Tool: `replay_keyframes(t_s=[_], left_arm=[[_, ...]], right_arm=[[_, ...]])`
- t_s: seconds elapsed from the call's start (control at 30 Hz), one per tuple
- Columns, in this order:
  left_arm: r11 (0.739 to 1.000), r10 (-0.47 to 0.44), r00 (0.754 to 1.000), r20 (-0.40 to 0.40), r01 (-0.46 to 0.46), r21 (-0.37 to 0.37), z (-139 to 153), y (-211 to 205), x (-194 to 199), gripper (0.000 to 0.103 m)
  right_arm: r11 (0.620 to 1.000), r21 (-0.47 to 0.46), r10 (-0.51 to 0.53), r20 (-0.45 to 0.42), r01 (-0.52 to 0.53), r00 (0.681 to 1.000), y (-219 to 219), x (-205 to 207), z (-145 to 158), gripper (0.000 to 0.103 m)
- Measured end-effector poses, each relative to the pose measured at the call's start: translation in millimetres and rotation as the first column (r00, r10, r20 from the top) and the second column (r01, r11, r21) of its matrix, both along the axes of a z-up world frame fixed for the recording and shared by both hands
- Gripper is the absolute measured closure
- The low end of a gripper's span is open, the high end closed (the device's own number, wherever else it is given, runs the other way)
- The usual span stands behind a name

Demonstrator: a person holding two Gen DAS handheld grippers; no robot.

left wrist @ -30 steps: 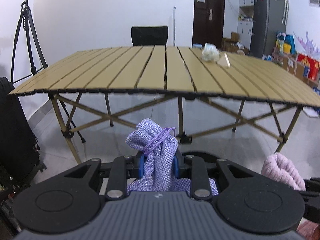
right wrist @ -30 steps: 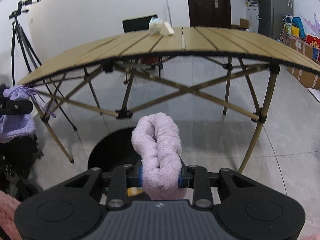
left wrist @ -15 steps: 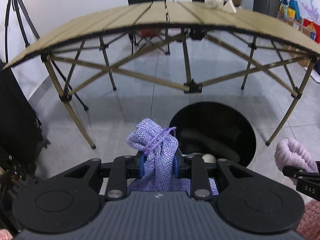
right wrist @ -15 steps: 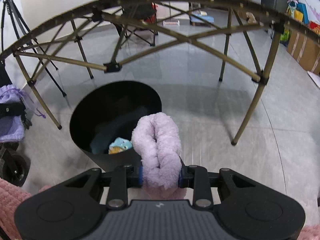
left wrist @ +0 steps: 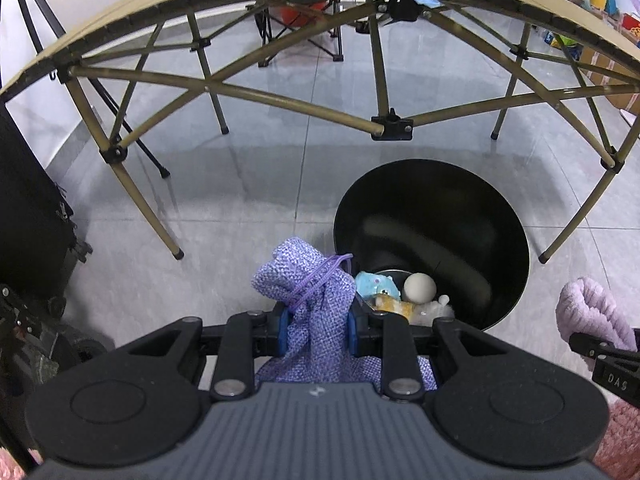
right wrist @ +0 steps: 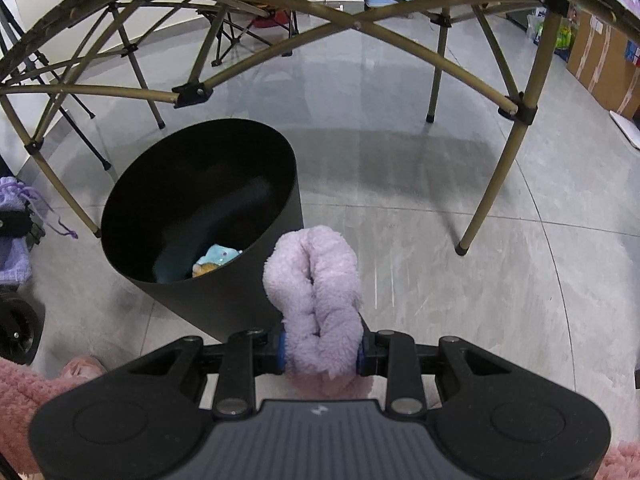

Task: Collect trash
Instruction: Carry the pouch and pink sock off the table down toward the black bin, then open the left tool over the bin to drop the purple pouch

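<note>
Both views tipped down since a second ago; tabletop now overhead.
Left gripper (left wrist: 317,330) clamped on purple pouch (left wrist: 310,300), lower centre.
Right gripper (right wrist: 321,350) clamped on pink fluffy cloth (right wrist: 316,300).
Black bin (left wrist: 516,216) centre-right, just ahead; drop looks next.

We cannot see the lower part of the purple pouch (left wrist: 316,312), which drops behind the left gripper's (left wrist: 317,330) body. The fluffy lilac cloth (right wrist: 318,300) likewise disappears below the right gripper (right wrist: 320,350). The near wall of the black bin (right wrist: 224,300) hides most of its contents. The folding table's (left wrist: 120,36) top is cut off by the upper edge.
</note>
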State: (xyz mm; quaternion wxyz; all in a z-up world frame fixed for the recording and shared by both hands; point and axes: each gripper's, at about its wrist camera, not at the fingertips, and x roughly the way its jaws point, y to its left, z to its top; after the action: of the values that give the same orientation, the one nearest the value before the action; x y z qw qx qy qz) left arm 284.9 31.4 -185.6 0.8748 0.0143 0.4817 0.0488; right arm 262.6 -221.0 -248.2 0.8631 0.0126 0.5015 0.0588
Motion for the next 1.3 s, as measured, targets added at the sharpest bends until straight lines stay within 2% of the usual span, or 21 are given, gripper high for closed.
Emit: replay_keyframes(t_s=[0.33, 0.87, 1.3], left_arm=[[1.0, 0.007, 1.0, -0.023, -0.007, -0.017, 1, -10, 18, 0.077], [0.999, -0.031, 0.999, -0.009, 0.03, -0.035, 10, -52, 43, 0.077], [0.998, -0.034, 0.999, -0.026, 0.033, -0.047, 7, -76, 64, 0.077]], right_arm=[[1.0, -0.009, 0.009, -0.031, -0.009, 0.999, 2, 8, -11, 0.075], [1.0, -0.001, -0.011, -0.046, 0.011, 0.999, -11, 14, -20, 0.075], [0.998, 0.006, -0.062, -0.047, 0.062, 0.997, -28, 18, -25, 0.075]])
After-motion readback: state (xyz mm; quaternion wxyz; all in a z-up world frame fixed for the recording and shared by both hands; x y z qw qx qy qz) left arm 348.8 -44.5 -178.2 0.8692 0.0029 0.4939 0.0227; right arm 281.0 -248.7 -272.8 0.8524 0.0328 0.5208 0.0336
